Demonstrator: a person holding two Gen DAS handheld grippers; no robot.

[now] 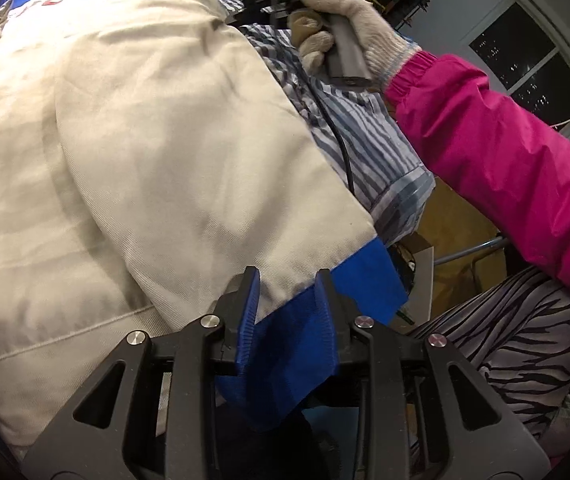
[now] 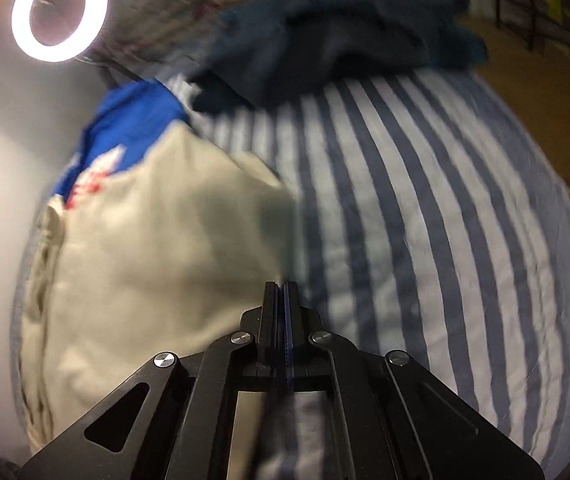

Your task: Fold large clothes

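Left wrist: left gripper [image 1: 287, 280] jaws parted around blue cuff [image 1: 285, 344]; close firmly first. Right gripper [image 2: 283, 286] jaws closed, empty.

A: What is worn on the person's right hand [image 1: 337, 28]?
B: A cream knitted glove [image 1: 369, 36] is seen, below a bright pink sleeve [image 1: 501, 160] with an elasticated cuff.
A: And the legs?
B: Zebra-striped trousers [image 1: 525, 344] are visible.
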